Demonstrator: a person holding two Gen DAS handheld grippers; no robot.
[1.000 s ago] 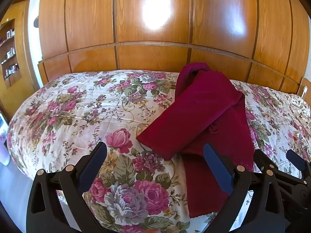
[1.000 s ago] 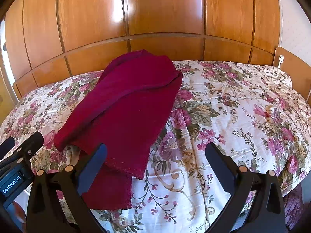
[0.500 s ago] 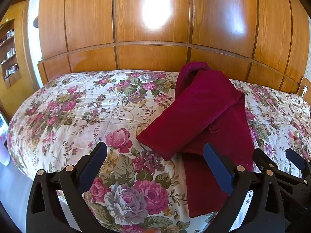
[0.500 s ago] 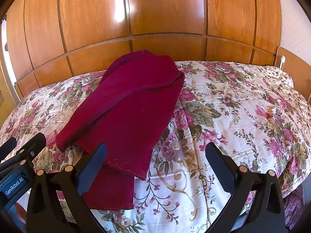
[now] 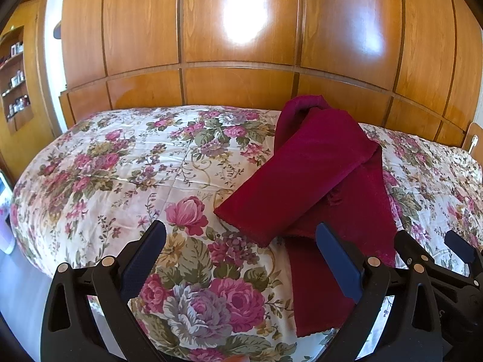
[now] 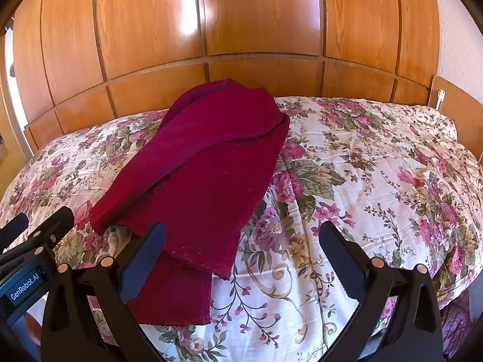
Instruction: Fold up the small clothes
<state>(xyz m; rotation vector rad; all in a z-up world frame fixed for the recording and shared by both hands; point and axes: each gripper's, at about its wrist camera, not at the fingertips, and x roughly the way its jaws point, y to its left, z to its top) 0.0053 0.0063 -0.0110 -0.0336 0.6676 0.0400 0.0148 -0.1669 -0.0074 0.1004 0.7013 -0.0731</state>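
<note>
A dark red garment lies loosely folded lengthwise on the floral bedspread, one long flap laid diagonally over the rest. It also shows in the right wrist view, with its near hem over the bed's front edge. My left gripper is open and empty, hovering over the bedspread just left of the garment's near end. My right gripper is open and empty, above the garment's near right corner. Each gripper shows at the edge of the other's view.
A tall glossy wooden wardrobe wall stands behind the bed. Wooden shelves with small items are at far left. A wooden headboard panel is at the right end of the bed.
The right wrist view has shifted slightly, the garment appearing a little lower and to the right. The left gripper and the garment have barely moved.
</note>
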